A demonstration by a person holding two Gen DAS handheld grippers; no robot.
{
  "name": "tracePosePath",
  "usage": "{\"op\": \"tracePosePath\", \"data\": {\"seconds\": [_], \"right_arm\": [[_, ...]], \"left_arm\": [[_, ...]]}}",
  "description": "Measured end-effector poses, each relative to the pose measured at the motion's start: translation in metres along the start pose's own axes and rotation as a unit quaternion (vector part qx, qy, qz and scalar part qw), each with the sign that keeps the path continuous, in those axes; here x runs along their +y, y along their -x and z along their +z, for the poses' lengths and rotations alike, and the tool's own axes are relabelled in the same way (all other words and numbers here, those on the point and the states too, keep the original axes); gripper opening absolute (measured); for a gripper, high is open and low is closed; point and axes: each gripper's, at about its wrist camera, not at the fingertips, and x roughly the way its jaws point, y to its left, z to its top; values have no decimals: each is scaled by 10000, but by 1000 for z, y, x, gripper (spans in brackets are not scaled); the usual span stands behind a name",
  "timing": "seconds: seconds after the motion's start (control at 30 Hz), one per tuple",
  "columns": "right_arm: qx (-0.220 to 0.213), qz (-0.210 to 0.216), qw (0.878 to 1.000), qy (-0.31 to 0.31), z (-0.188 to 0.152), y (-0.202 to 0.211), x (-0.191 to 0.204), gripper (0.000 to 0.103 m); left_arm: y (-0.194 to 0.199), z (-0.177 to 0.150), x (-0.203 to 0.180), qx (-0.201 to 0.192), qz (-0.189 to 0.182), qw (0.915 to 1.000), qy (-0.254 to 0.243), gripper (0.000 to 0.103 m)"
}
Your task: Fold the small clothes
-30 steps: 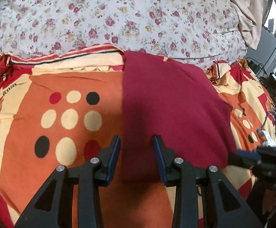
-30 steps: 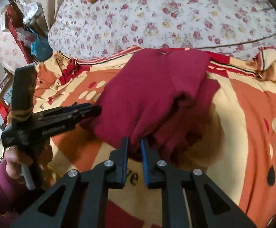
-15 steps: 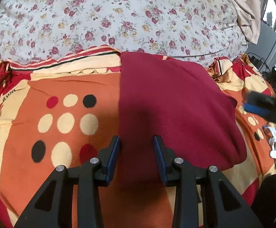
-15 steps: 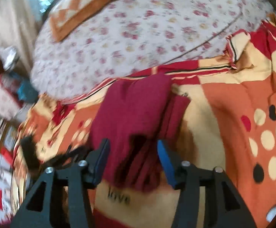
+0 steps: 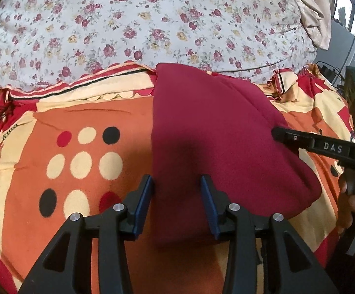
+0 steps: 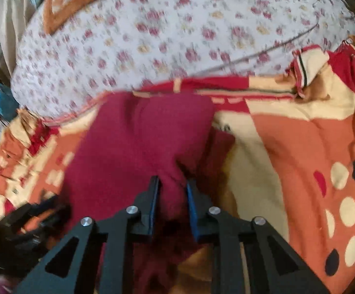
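The folded garment (image 5: 216, 142) lies on the blanket (image 5: 84, 112); behind it, apparently, a quilt (image 5: 138, 24).

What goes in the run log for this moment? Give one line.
task: fold small clothes | maroon garment on patterned blanket | left gripper open over garment | right gripper partly closed around garment fold

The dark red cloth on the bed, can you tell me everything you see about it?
The dark red cloth looks soft and fuzzy, plain with no pattern. It lies folded on an orange, cream and red spotted blanket, its far edge near a flowery quilt. The right claw has a bunched fold between its fingers. The left claw is open over its near edge.
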Motion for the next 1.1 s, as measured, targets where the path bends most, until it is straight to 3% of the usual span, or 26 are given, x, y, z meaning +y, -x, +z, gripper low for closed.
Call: {"op": "tracePosePath", "data": {"seconds": [0.07, 0.1, 0.2, 0.3, 0.47, 0.53, 0.6, 0.77, 0.9, 0.97, 1.03, 1.1], "right_arm": [[45, 69, 9999, -89, 5, 8, 0, 25], [41, 91, 9997, -200, 7, 13, -1, 32], [-242, 213, 9986, -409, 15, 30, -2, 40], [-460, -155, 9983, -317, 30, 34, 2, 52], [-187, -339, 9987, -322, 55, -6, -2, 53], [-46, -602, 9978, -274, 57, -24, -7, 45], [-25, -933, 9951, -332, 52, -37, -18, 44], [17, -676, 9946, -784, 43, -33, -42, 45], [-15, -456, 9962, -740, 41, -4, -28, 45], [-6, -244, 9972, -710, 35, 5, -19, 50], [141, 72, 9980, -616, 24, 6, -7, 65], [404, 141, 9983, -400, 14, -2, 1, 66]], "left_arm": [[0, -1, 1, -4, -12, 10000, 35, 20], [0, -1, 2, -2, -14, 10000, 59, 20], [-2, 0, 3, 15, -30, 9999, 148, 20], [-2, -1, 4, -7, -39, 9998, 171, 21], [-2, -1, 3, -23, -34, 9999, 131, 21], [-3, 0, 3, -32, -40, 9999, 104, 23], [-5, 1, 3, -39, -55, 9999, 83, 25], [-8, 2, 6, -18, -139, 9996, 234, 29], [-9, 1, 9, -3, -187, 9993, 326, 30], [-9, 1, 9, -21, -192, 9993, 335, 30], [-9, 0, 9, -41, -187, 9993, 321, 30], [-8, 0, 9, -52, -192, 9993, 317, 30]]}}
